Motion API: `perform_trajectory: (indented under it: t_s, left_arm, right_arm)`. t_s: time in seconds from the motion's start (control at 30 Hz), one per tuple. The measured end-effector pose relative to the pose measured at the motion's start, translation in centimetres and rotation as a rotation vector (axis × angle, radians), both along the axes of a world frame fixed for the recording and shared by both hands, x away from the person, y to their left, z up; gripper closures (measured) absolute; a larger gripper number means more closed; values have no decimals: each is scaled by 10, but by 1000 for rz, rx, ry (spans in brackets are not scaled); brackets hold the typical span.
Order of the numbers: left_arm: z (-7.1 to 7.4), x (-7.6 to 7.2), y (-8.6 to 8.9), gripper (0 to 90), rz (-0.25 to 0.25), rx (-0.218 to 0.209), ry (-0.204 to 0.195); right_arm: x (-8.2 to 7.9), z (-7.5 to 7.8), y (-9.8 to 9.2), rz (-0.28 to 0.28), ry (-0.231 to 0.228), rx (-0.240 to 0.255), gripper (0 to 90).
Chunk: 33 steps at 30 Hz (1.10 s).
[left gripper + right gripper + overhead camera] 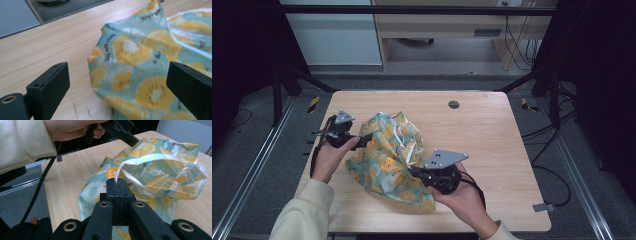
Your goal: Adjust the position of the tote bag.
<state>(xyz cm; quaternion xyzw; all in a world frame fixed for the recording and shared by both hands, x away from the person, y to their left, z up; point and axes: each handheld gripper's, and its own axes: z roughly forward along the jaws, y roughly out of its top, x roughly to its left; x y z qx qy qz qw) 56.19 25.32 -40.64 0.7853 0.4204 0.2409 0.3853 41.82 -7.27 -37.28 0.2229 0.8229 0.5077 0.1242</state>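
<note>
A crumpled teal bag with a yellow lemon print (387, 155) lies on the wooden table (482, 135). It has white ribbon handles (150, 158). My left gripper (364, 138) is at the bag's left edge. Its jaws stand wide open, with the bag's cloth (132, 65) just ahead between them. My right gripper (414, 172) is at the bag's near right side. In the right gripper view its jaws are pressed together (117, 182) on a white handle strand where it meets the cloth. The left hand and its gripper (130, 137) show behind the bag there.
A small round grommet hole (454, 104) sits near the table's far edge. Black frame posts (277, 90) stand at the table's far corners. Cables (557, 170) run along the floor on the right.
</note>
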Motion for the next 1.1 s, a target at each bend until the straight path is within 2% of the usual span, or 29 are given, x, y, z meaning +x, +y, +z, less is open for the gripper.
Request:
perform_trajectory:
  t_s: [0.07, 0.1, 0.13, 0.23, 0.33, 0.37, 0.4, 0.63, 0.77, 0.83, 0.9, 0.93, 1.0, 1.07, 1.1]
  left_arm:
    - [0, 9, -4, 42, -17, 11, 4]
    - [-1, 13, -6, 37, -15, 4, 11]
    - [-2, 22, -9, 37, -16, 3, 32]
    - [-4, 28, -11, 37, -17, 16, 35]
    - [-6, 34, -10, 33, -17, 3, 46]
    - [-9, 36, -10, 33, -22, 3, 59]
    - [-14, 39, -11, 31, -36, 15, 100]
    - [-32, 41, -13, 32, -67, 35, 155]
    - [-40, 41, -18, 67, -82, 10, 179]
    - [-41, 41, -21, 118, -93, 15, 189]
    - [-40, 40, -24, 153, -92, 31, 180]
    - [-39, 39, -25, 305, -92, 35, 182]
    - [-39, 38, -25, 325, -92, 40, 180]
    - [-37, 37, -26, 464, -87, 56, 172]
    - [-36, 36, -26, 572, -91, 60, 170]
  right_arm:
    - [1, 0, -1, -3, 0, -1, 900]
    - [3, 0, -2, -8, 2, -3, 900]
    - [4, 0, -3, -9, 2, -3, 900]
    - [5, 0, -4, -10, 3, -2, 900]
    - [7, -1, -4, -12, 6, -3, 900]
    - [7, -1, -4, -12, 6, -3, 900]
    - [7, -2, -4, -14, 7, -3, 900]
    - [10, -2, -8, -22, 8, 4, 900]
    - [13, -3, -11, -35, 10, 1, 900]
    - [15, -4, -14, -41, 11, 3, 900]
    - [16, -4, -15, -48, 12, 3, 900]
    - [18, -4, -18, -59, 14, 5, 900]
    - [20, -5, -20, -64, 16, 8, 900]
    - [22, -6, -22, -75, 20, 10, 900]
    - [24, -7, -25, -81, 22, 11, 900]
